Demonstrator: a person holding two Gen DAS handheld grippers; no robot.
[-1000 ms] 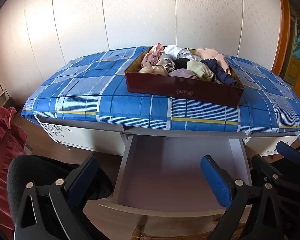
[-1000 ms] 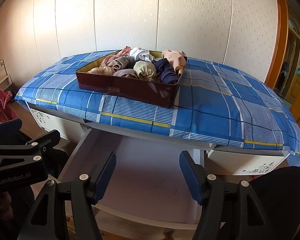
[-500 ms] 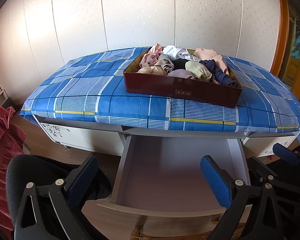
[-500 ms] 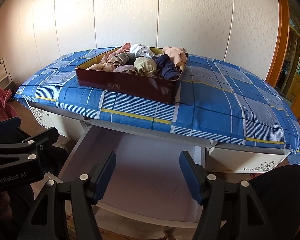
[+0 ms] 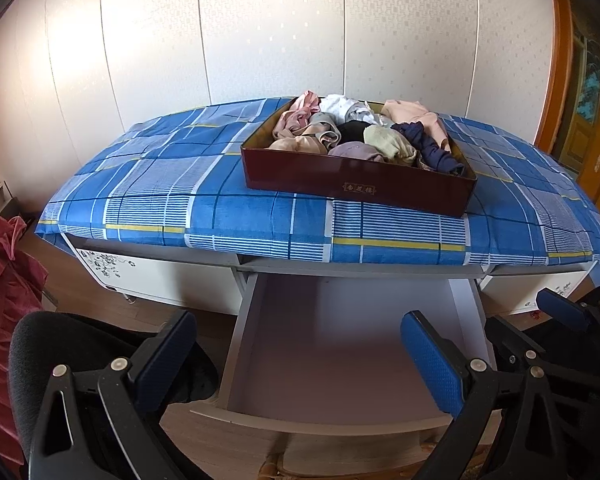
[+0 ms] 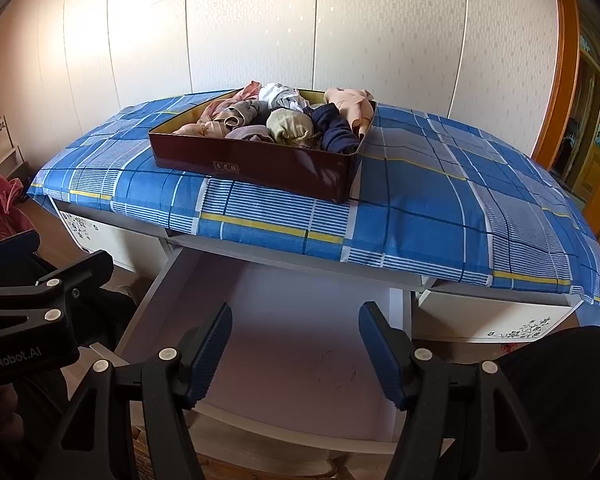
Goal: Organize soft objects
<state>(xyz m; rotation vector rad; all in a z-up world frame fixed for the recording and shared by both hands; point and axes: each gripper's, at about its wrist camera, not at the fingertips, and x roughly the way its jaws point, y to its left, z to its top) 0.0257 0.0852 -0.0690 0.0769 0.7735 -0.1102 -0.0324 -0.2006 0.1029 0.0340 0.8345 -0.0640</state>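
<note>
One dark red box (image 5: 355, 184) sat on one blue plaid cloth (image 5: 204, 196), holding roughly nine bundled garments (image 5: 363, 132); the exact number could not be told. One open drawer (image 5: 339, 344) lay below. Two open grippers, left (image 5: 300, 356) and right (image 6: 296, 354), were in view.

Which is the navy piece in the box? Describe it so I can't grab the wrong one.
On the blue plaid tablecloth sits a dark red box full of bundled clothes. The navy piece lies at its right end, beside the pale olive-yellow bundle and in front of the peach garment. It is the only dark blue item.
</note>
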